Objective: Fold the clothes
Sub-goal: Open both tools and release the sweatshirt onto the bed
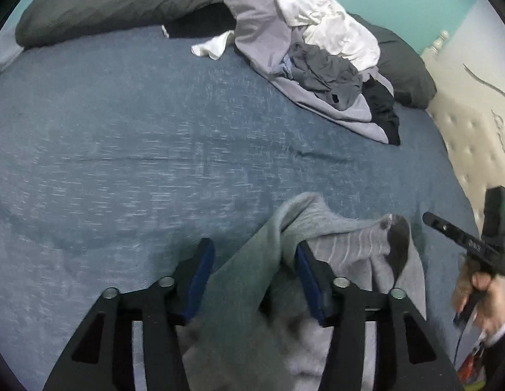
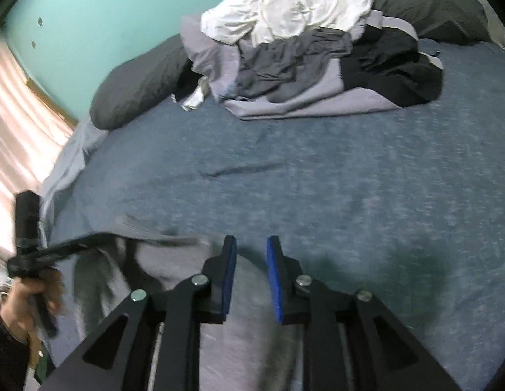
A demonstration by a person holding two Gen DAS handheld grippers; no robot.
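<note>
A grey garment with a pale striped patch lies crumpled on the blue bedcover at the near edge. My left gripper stands open over it, and a raised fold of the cloth runs between its blue pads without being pinched. In the right wrist view the same garment spreads under and to the left of my right gripper, whose pads are slightly apart with nothing clamped between them. Each gripper shows in the other's view, held in a hand: the right gripper and the left gripper.
A heap of unfolded clothes in white, grey and black sits at the far side of the bed, also the heap. Dark pillows lie behind it. A cream tufted headboard borders the right; a pale curtain hangs left.
</note>
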